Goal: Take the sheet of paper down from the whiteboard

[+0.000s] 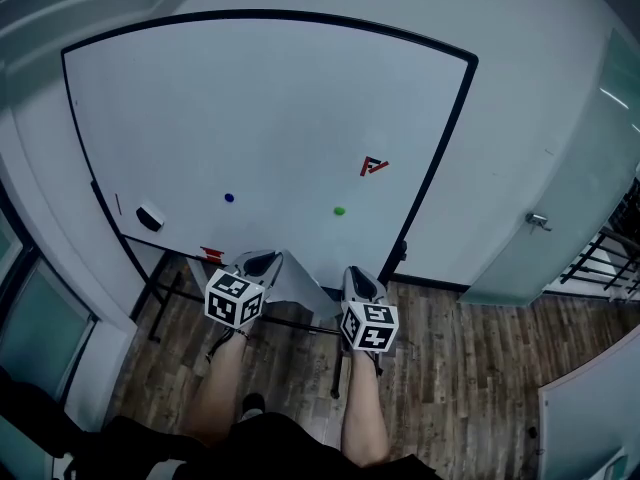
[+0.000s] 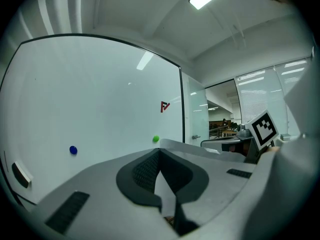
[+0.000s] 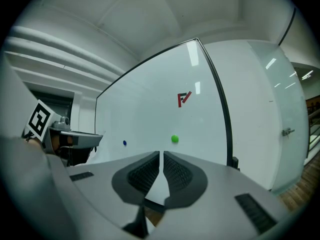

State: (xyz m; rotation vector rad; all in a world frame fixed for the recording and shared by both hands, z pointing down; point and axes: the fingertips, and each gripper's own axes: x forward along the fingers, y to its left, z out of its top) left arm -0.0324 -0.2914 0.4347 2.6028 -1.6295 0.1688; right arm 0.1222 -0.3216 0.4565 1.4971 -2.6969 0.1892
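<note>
1. The sheet of paper is held off the whiteboard, at its 6 o'clock.
2. It is pinched by the left gripper.
3. At the sheet's 3 o'clock, the pads of the right gripper are seen a narrow slit apart.

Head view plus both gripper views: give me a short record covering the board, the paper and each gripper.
whiteboard: carries blue magnet, green magnet, red logo
sheet of paper: off the board, spanning between the grippers
left gripper: shut on the sheet
right gripper: jaws a narrow slit apart, sheet's edge between them
</note>
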